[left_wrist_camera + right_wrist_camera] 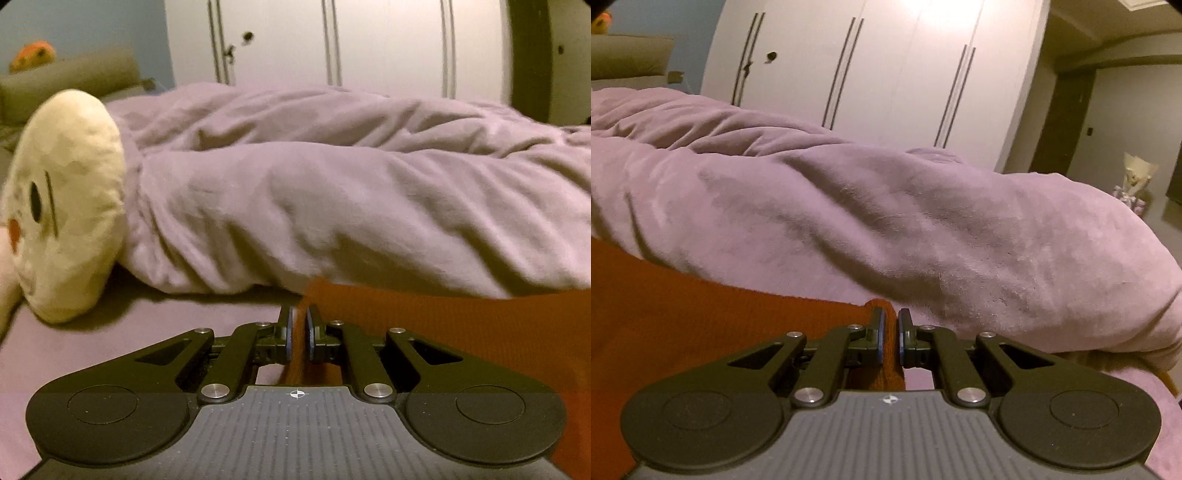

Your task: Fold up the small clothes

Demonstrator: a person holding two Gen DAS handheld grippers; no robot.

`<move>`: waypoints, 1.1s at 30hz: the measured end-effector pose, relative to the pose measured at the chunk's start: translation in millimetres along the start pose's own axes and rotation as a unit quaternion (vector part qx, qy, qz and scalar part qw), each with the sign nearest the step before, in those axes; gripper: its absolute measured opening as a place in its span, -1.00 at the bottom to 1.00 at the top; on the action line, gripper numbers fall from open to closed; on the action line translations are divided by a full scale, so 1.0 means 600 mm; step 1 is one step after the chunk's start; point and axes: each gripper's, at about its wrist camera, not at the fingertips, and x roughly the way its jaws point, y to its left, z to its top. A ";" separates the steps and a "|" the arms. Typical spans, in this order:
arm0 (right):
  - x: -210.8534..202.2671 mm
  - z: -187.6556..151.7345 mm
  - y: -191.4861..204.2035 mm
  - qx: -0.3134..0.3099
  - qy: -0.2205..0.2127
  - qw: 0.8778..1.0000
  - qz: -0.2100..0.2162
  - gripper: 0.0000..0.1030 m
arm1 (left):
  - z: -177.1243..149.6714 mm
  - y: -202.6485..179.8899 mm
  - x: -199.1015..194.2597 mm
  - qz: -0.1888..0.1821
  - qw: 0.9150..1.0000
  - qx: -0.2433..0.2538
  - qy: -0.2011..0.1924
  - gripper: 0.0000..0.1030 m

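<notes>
An orange-brown knitted garment [461, 332] stretches between my two grippers, low over a purple bed sheet [110, 332]. My left gripper [299, 317] is shut on the garment's left corner, and the cloth runs off to the right of the view. In the right wrist view the same garment [683, 314] fills the lower left. My right gripper [890, 321] is shut on its right corner, with a fold of cloth showing between and under the fingers.
A bunched purple duvet [332, 203] lies just beyond the garment in both views. A cream plush toy [66, 206] rests at the left. White wardrobe doors [886, 74] stand behind the bed. The bed's edge [1160, 391] drops off at the right.
</notes>
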 end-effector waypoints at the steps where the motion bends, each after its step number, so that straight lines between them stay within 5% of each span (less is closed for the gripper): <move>1: 0.008 -0.002 0.002 0.000 0.005 1.000 0.000 -0.88 | -0.003 -0.003 0.010 0.022 1.000 0.008 0.005 -0.83; 6: 0.042 -0.034 0.010 -0.004 0.053 0.998 0.015 -0.86 | -0.025 0.019 0.028 -0.001 0.998 -0.023 0.062 -0.65; 9: 0.015 -0.035 -0.011 0.032 0.047 0.998 0.027 -0.86 | -0.044 0.041 -0.013 -0.030 0.997 -0.030 0.058 0.01; 10: 0.000 -0.036 -0.020 0.044 0.044 0.998 0.033 -0.80 | -0.054 0.051 -0.035 -0.044 0.997 -0.037 0.051 0.22; 16: -0.135 -0.107 -0.099 0.134 0.041 0.984 0.110 -0.24 | -0.130 0.094 -0.137 -0.110 0.992 -0.049 0.047 0.50; 21: -0.199 -0.196 -0.137 0.173 0.077 0.966 0.175 -0.21 | -0.171 0.093 -0.155 -0.146 0.985 -0.048 0.079 0.51; 28: -0.163 -0.209 -0.146 0.214 0.085 0.943 0.240 -0.21 | -0.184 0.081 -0.138 -0.206 0.968 -0.091 0.113 0.36; 33: -0.145 -0.216 -0.189 0.287 0.057 0.896 0.334 -0.19 | -0.177 0.094 -0.133 -0.222 0.962 -0.114 0.113 0.13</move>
